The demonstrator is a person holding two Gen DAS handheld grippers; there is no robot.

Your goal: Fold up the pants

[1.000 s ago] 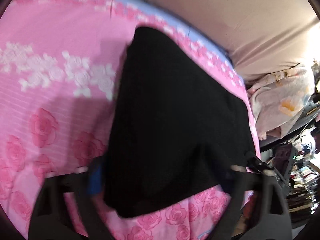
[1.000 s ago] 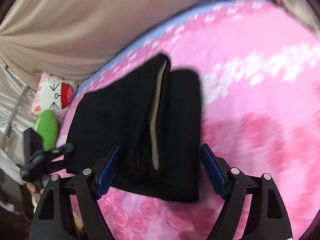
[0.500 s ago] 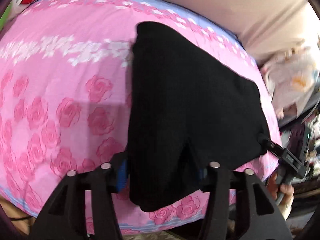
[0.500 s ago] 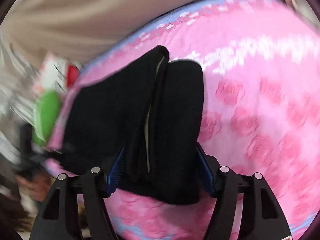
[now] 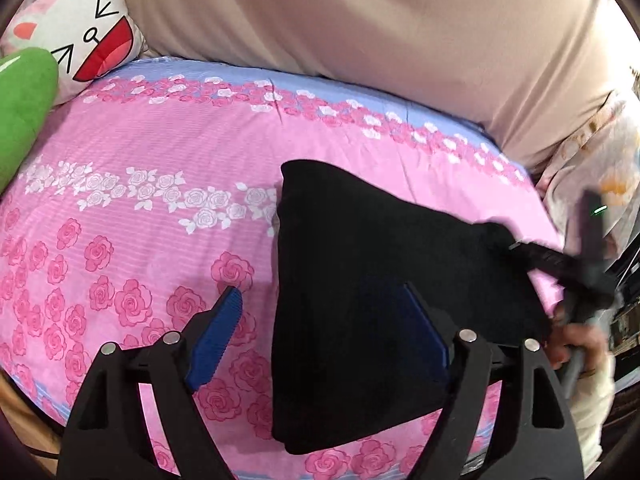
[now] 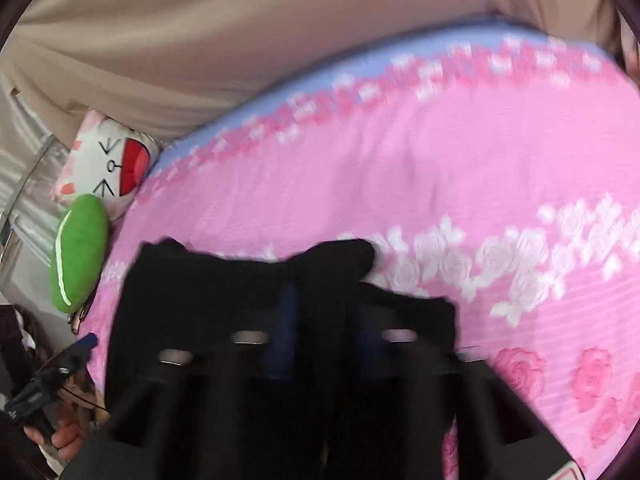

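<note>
Your left hand-held gripper (image 5: 320,312) stands with its fingers wide apart and holds nothing. Its blue left pad (image 5: 218,338) hovers over the pink rose-print bedsheet (image 5: 140,152); the right pad lies over the black pants (image 5: 368,248). Judge this as a release position: the cloth is free to settle.

Your right hand-held gripper (image 6: 324,340) is blurred in its own view. Its pads sit close together with black cloth around them. It appears clamped on a fold of the pants (image 6: 248,288), probably to carry that fold over.

The pants lie as a folded black bundle on the bed, toward its near edge and right-hand side in the left wrist view.

A cat-face cushion (image 5: 84,32) and a green plush (image 5: 22,108) rest at the far left corner of the bed. A beige cover (image 5: 360,28) lies beyond the far edge.
</note>
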